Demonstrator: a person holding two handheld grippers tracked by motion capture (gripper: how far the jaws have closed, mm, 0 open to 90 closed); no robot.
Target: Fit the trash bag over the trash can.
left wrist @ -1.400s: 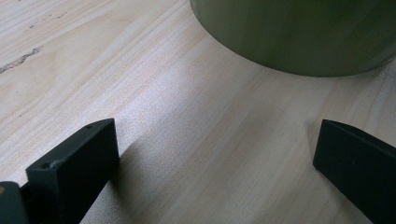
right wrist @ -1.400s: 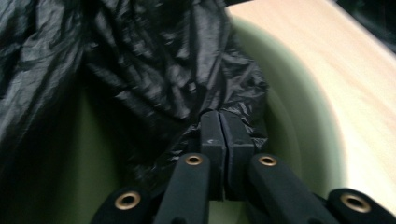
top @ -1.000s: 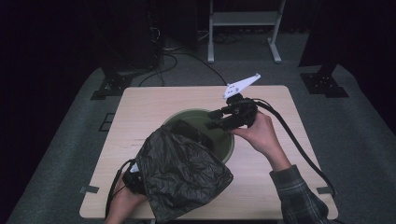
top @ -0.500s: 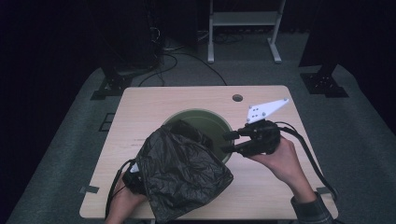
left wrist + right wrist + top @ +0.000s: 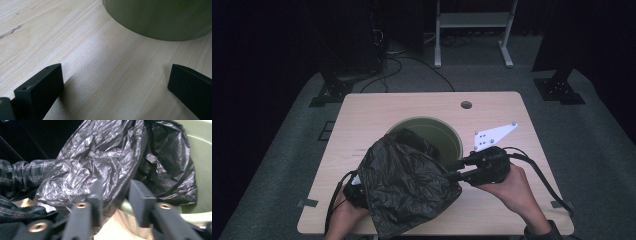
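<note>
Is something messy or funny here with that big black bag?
Yes. The black bag is not lining the green bin properly: most of it lies crumpled on the table over the person's left hand, with one part dipping inside the bin. The right gripper reaches at its edge, jaws apart.

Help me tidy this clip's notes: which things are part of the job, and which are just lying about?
In the job:
black bag
green bin
right tongs
left tongs

Lying about:
white stand
floor cables
</note>
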